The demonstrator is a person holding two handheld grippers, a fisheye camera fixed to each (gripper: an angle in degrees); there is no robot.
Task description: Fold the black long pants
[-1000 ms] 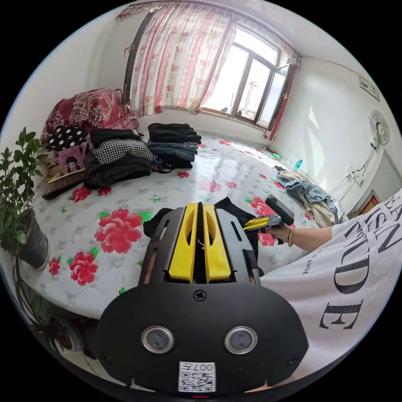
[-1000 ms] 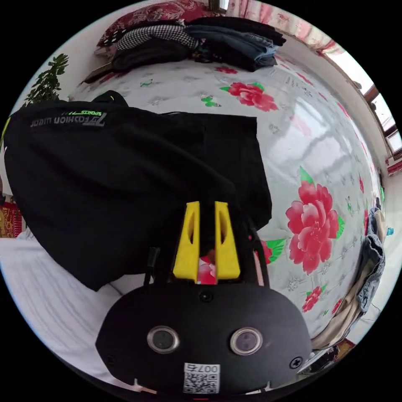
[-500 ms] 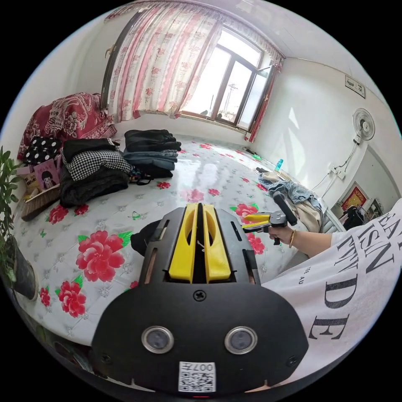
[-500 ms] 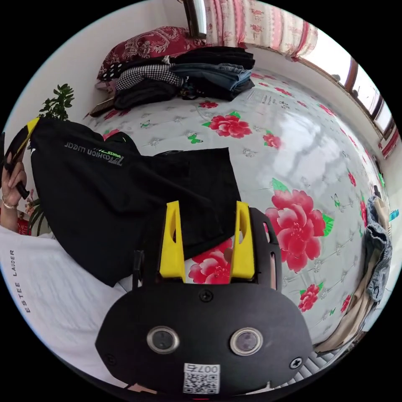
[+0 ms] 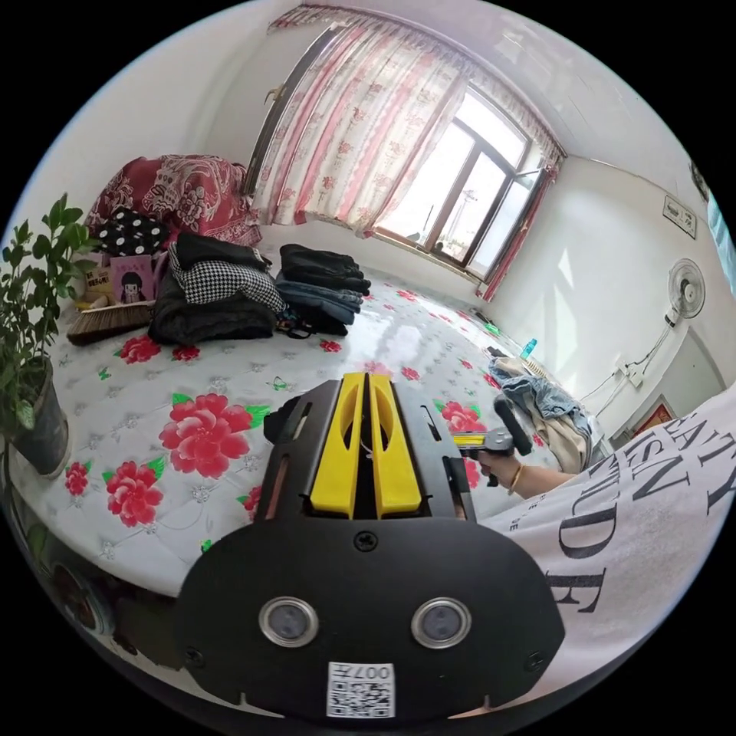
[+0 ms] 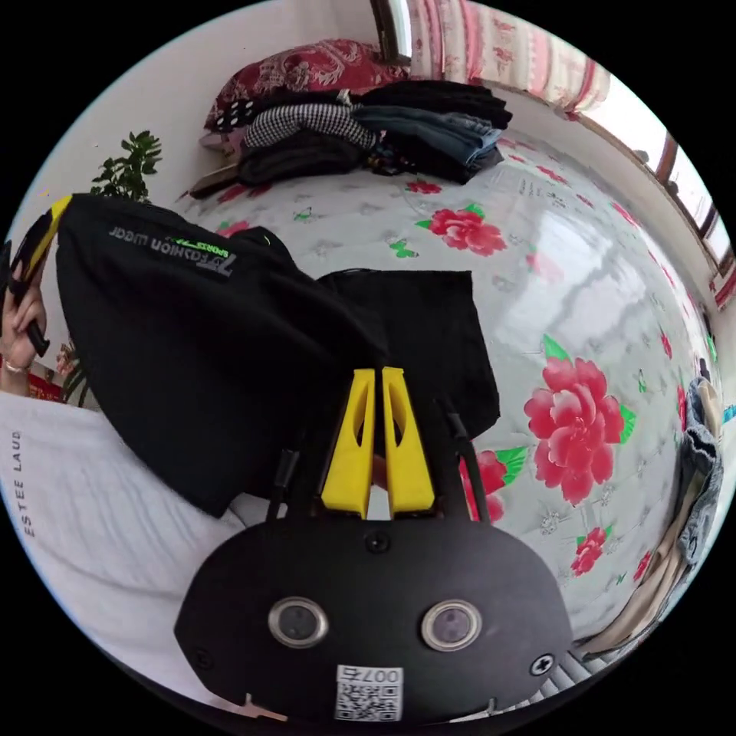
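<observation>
The black long pants (image 6: 215, 353) hang in a wide fold in front of the person's white shirt, grey and green lettering near the top edge. My right gripper (image 6: 381, 373) is shut on their lower right edge, above a part of the pants lying flat on the bed. My left gripper (image 6: 60, 207), held up in a hand at the far left, pinches their upper corner. In the left gripper view its yellow jaws (image 5: 366, 378) stand shut, a bit of the black pants (image 5: 280, 418) showing beside them. The right gripper (image 5: 469, 440) is just past them to the right.
The flowered bed cover (image 5: 207, 368) stretches towards the window. Two stacks of folded clothes (image 5: 222, 299) (image 5: 322, 284) sit at its far side. A potted plant (image 5: 31, 368) stands at the left edge. A heap of unfolded clothes (image 5: 548, 406) lies at the right.
My right gripper, shut a second ago and open half a second ago, has shut again on the pants' edge. The left gripper still holds its corner up; both views shifted slightly.
</observation>
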